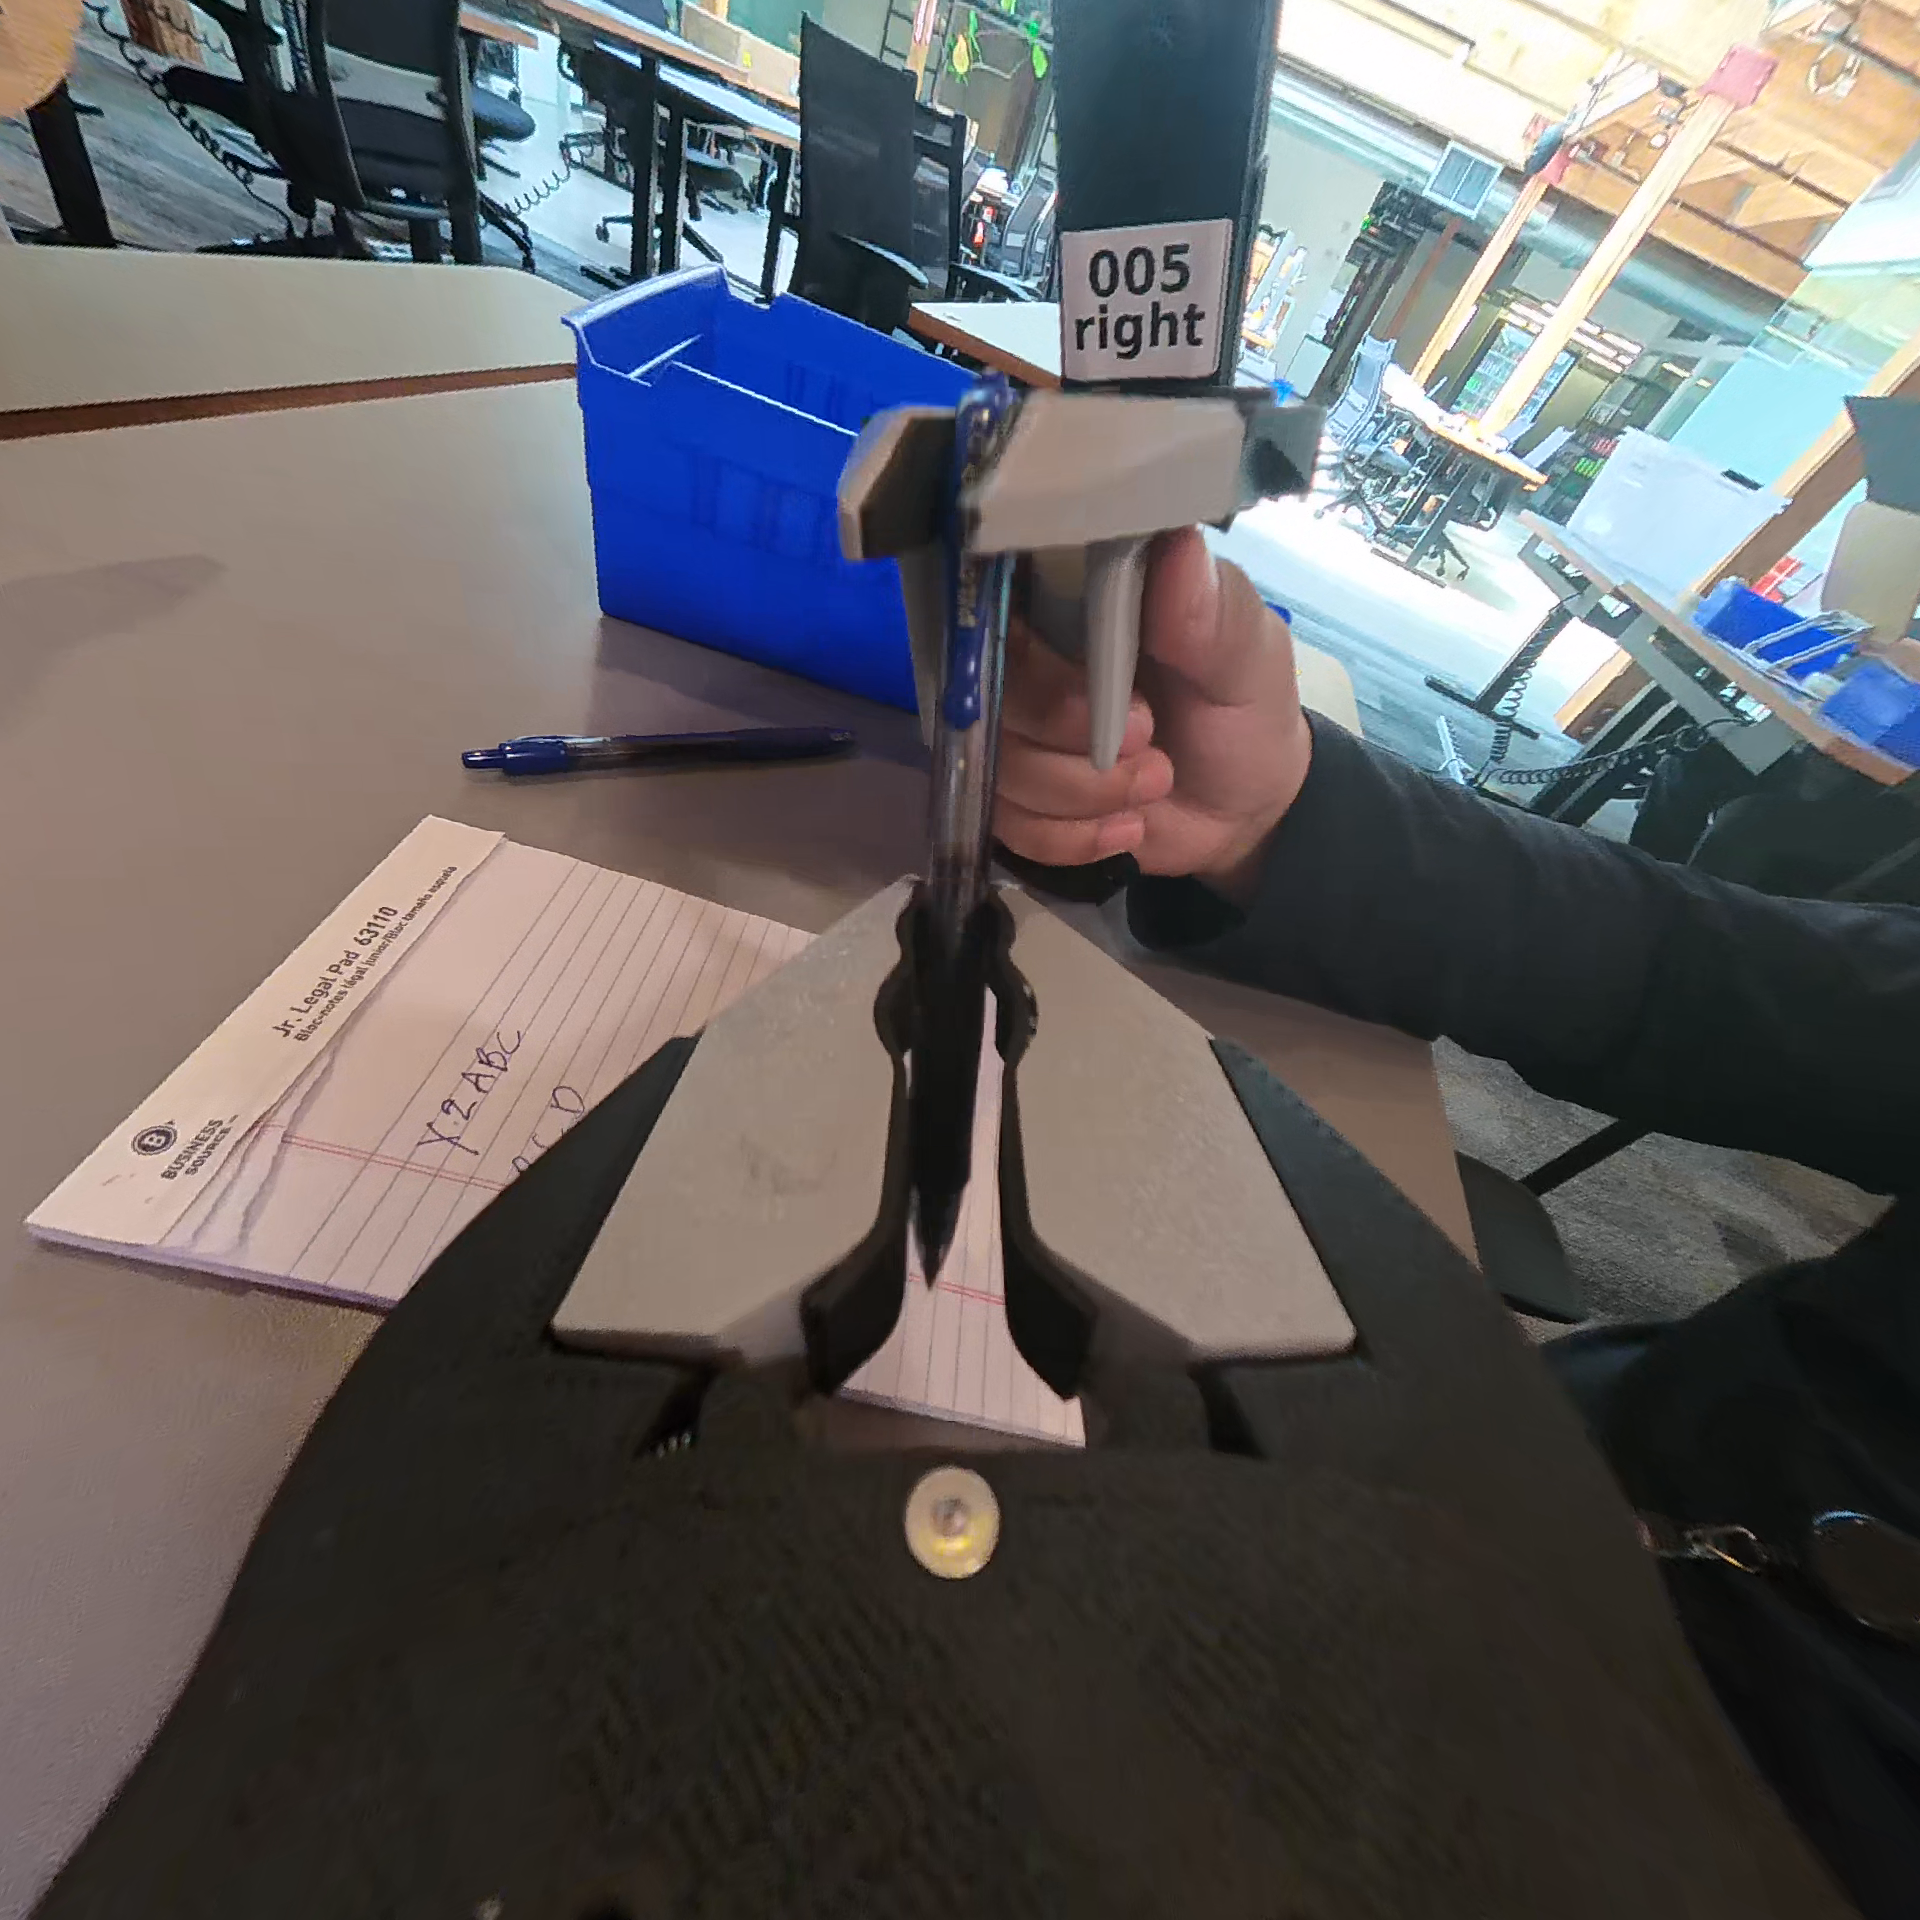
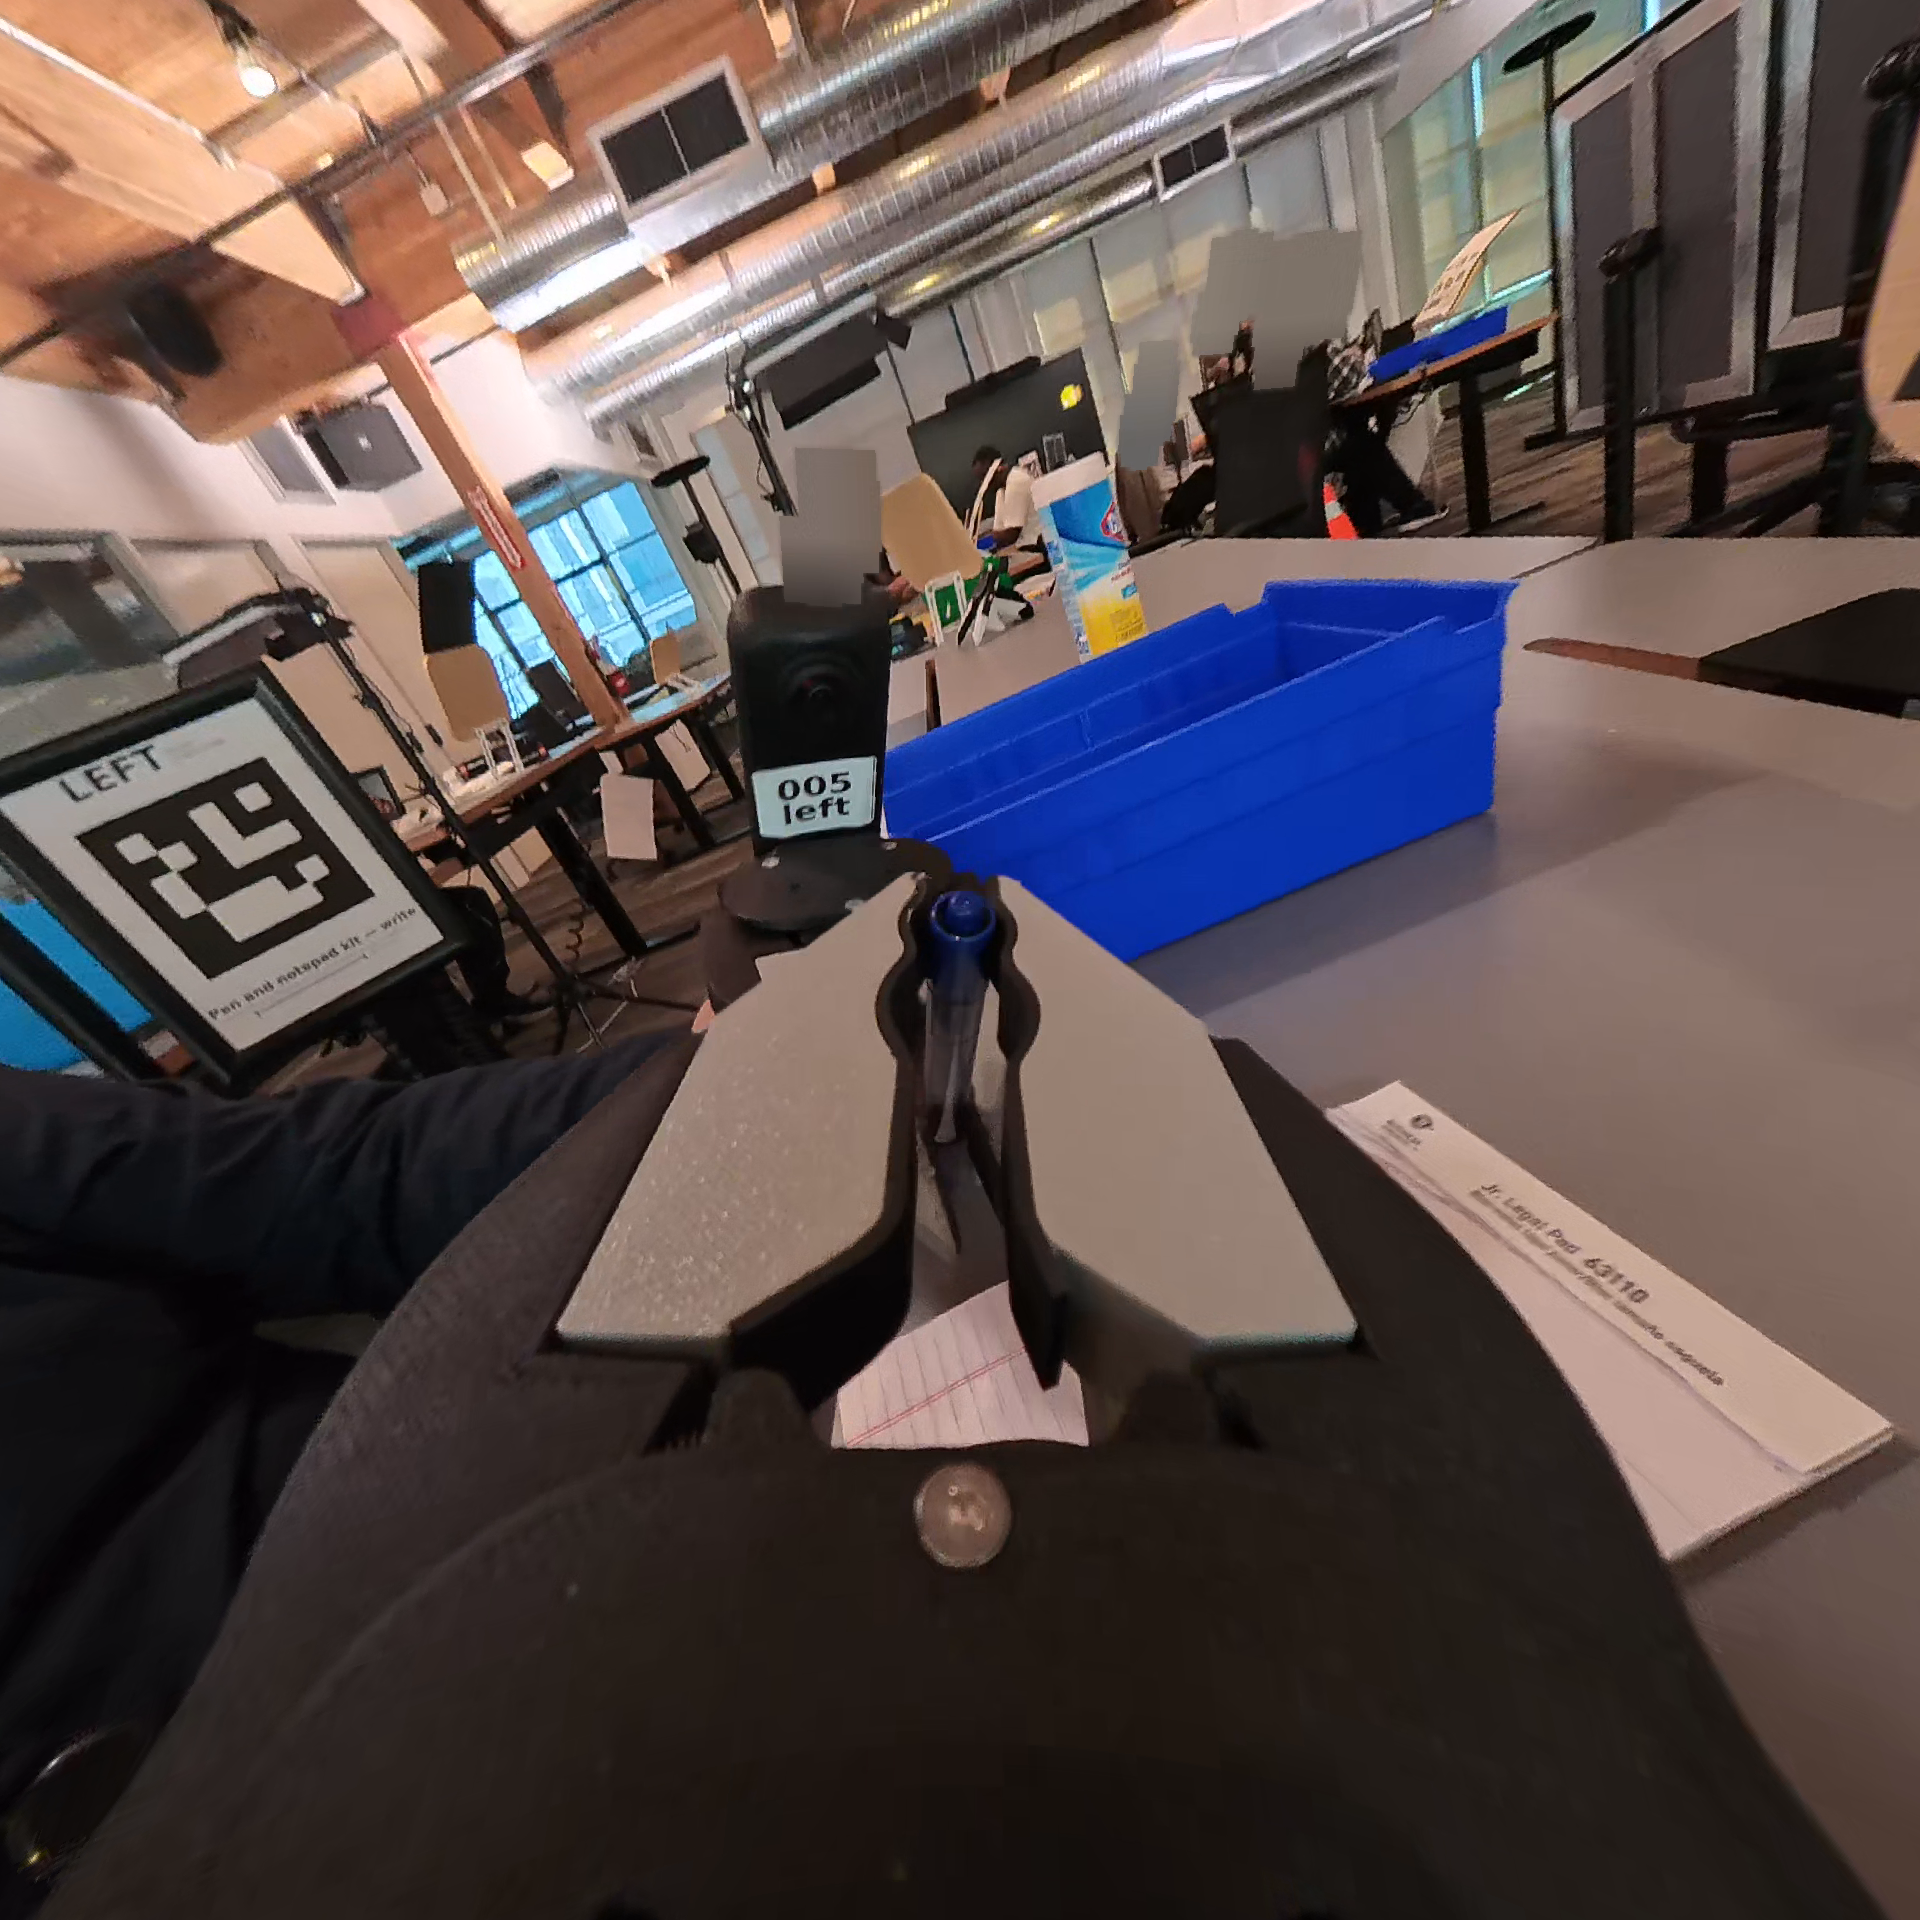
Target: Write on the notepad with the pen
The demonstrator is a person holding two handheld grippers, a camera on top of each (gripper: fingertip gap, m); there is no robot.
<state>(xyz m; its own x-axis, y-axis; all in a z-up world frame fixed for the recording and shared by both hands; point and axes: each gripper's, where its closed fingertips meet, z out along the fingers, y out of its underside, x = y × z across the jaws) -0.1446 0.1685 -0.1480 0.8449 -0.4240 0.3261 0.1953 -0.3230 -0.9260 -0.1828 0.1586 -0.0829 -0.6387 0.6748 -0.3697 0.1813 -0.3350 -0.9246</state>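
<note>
Both tools grip the same pen [image 1: 961, 831] at once. The left tool [image 1: 951, 1091] is closed on the pen's lower, dark grip section. The right tool [image 1: 971, 488] is closed across the upper barrel near the blue clip, and a hand [image 1: 1153, 727] in a dark sleeve holds its handle.

Pen orientation: long axis close to vertical above the notepad [image 1: 416, 1060], tip down, blue clicker end up. In the right wrist view the clicker end of the pen [image 2: 961, 920] points toward the camera's far side, between the closed fingers of the right tool [image 2: 961, 1039], with lined paper of the notepad [image 2: 1621, 1320] visible beneath. The tip hangs over the lined sheet; whether it touches the paper cannot be told.

Notepad: lies flat on the grey desk [image 1: 260, 623], white header strip at its far-left end, some handwriting on the upper lines.

Beyond the notepad, a second pen [image 1: 655, 746] lies flat on the desk, long axis roughly left to right. A blue bin [image 1: 748, 520] stands further beyond the notepad, behind the second pen.
</note>
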